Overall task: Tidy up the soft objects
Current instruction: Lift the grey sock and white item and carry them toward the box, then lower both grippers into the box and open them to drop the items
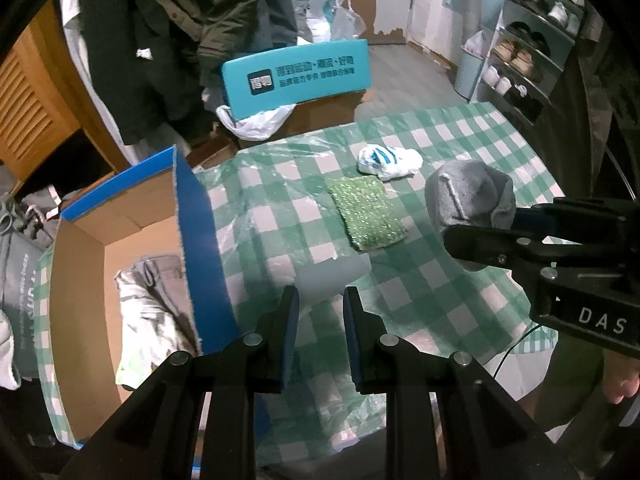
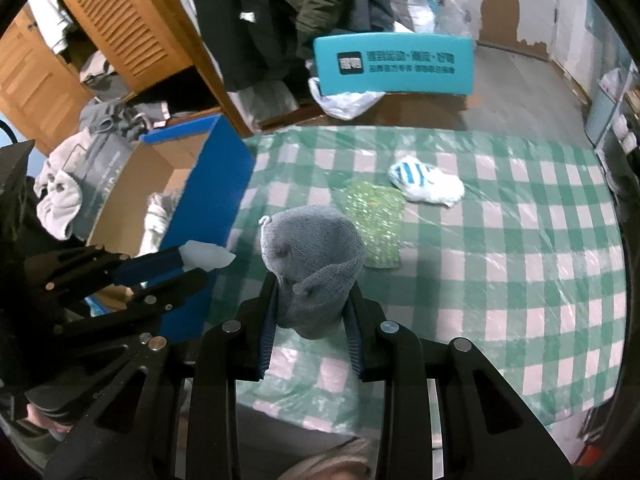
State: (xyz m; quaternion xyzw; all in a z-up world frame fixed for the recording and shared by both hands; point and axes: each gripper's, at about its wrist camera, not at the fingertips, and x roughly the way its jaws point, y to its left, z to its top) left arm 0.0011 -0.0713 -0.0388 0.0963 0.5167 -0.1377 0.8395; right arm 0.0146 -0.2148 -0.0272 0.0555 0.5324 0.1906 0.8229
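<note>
My left gripper (image 1: 320,300) is shut on a pale, translucent white soft block (image 1: 332,280), held above the green-checked tablecloth (image 1: 420,280). The right wrist view shows that same block (image 2: 206,256) in the left gripper (image 2: 192,266), beside the blue wall of the cardboard box (image 2: 216,184). My right gripper (image 2: 314,292) is shut on a grey knitted sock (image 2: 312,256) that stands up out of its jaws; from the left wrist view this sock (image 1: 468,196) hangs at the right in the right gripper (image 1: 480,226). A green glittery pad (image 1: 366,212) and a white-and-blue striped sock (image 1: 388,162) lie on the cloth.
The open box (image 1: 80,280) at the table's left holds crumpled grey and white clothes (image 1: 152,300). Behind the table are a teal chair back (image 1: 296,74), hanging dark coats (image 1: 180,20) and a shoe rack (image 1: 528,48). A wooden louvred cabinet (image 2: 120,24) stands at the left.
</note>
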